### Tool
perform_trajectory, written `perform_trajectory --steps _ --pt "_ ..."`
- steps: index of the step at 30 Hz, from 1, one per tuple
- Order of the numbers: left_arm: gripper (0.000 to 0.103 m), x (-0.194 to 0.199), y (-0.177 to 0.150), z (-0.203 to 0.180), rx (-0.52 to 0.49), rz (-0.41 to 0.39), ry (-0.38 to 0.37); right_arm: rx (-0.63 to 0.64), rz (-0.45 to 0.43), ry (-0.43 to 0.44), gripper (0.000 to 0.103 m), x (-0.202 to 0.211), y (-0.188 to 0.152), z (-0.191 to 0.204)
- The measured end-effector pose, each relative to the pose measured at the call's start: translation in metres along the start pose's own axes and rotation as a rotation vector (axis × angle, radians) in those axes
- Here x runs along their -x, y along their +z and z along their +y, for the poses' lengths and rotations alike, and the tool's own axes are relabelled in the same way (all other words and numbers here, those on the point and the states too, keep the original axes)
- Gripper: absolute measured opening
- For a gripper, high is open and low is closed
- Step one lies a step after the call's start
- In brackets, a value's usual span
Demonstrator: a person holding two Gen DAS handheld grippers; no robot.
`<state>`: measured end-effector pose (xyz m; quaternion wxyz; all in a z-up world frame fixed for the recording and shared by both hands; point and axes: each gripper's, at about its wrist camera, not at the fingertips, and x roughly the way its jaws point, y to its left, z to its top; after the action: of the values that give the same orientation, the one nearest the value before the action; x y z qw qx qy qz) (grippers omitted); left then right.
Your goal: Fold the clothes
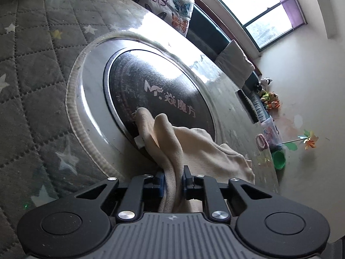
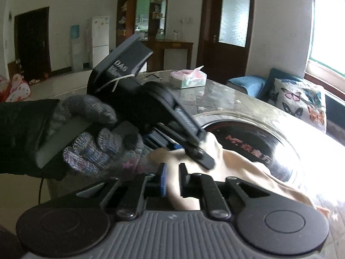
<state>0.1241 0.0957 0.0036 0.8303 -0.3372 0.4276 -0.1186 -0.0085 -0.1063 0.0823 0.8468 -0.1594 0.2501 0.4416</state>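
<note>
Cream fleece: a soft, pale garment (image 1: 194,146) lies bunched on the round table (image 1: 226,90), draped over the near edge of the dark glass disc (image 1: 163,86) at the table's middle.
Where it lies from the claws: straight ahead of both, running away from the jaws toward the table's centre; both grips sit at its near end.
Left gripper (image 1: 173,180): narrow, its blue pads pinched on a gathered fold of the fleece, which rises in two soft ridges just beyond the tips.
Right gripper (image 2: 172,178): also narrow, closed on the same cloth (image 2: 237,168); the fabric passes between its jaws and spreads off to the right.
Nearer hand: neither, by my reading; in the right wrist view the left tool (image 2: 194,151), held by a knit-gloved hand (image 2: 94,138), bites the cloth just beside the right one's tips.
Long axis: hard to tell, since the cloth is crumpled; the loose bulk trails right of the grips.
Look of the cloth: thick, matte, plain, deeply creased, a small white tag (image 1: 139,140) showing at one edge.
Coming move, as I judge it: the two grips drawing apart to stretch the edge flat.
</note>
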Motion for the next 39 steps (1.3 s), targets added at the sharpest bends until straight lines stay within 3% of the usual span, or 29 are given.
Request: perform_trajectory --steps 4,7,14,24,26,28,39 --pt "0.017 0.001 -0.002 0.002 -0.008 -0.006 0.006 -0.092 0.008 -0.09 0.019 0.019 -0.014 -0.029" --pt "0.017 0.002 -0.002 0.0 -0.021 -0.01 0.015 -0.193 0.029 -0.191 0.02 0.029 -0.03 -0.06" --pt "0.017 0.001 -0.003 -0.006 -0.061 -0.019 0.042 -0.419 0.054 -0.368 0.029 0.027 -0.063 -0.138" --pt "0.017 0.001 -0.004 -0.016 -0.113 -0.034 0.08 -0.631 0.02 -0.368 0.029 0.018 -0.094 -0.178" --pt "0.016 0.001 -0.005 -0.02 -0.128 -0.04 0.089 -0.64 0.008 -0.364 0.028 0.015 -0.094 -0.177" --pt "0.015 0.002 -0.004 -0.025 -0.139 -0.048 0.094 -0.648 -0.004 -0.358 0.01 0.015 -0.094 -0.176" --pt "0.014 -0.003 0.003 -0.105 -0.323 -0.083 0.053 -0.623 -0.134 -0.387 0.007 0.071 -0.081 -0.173"
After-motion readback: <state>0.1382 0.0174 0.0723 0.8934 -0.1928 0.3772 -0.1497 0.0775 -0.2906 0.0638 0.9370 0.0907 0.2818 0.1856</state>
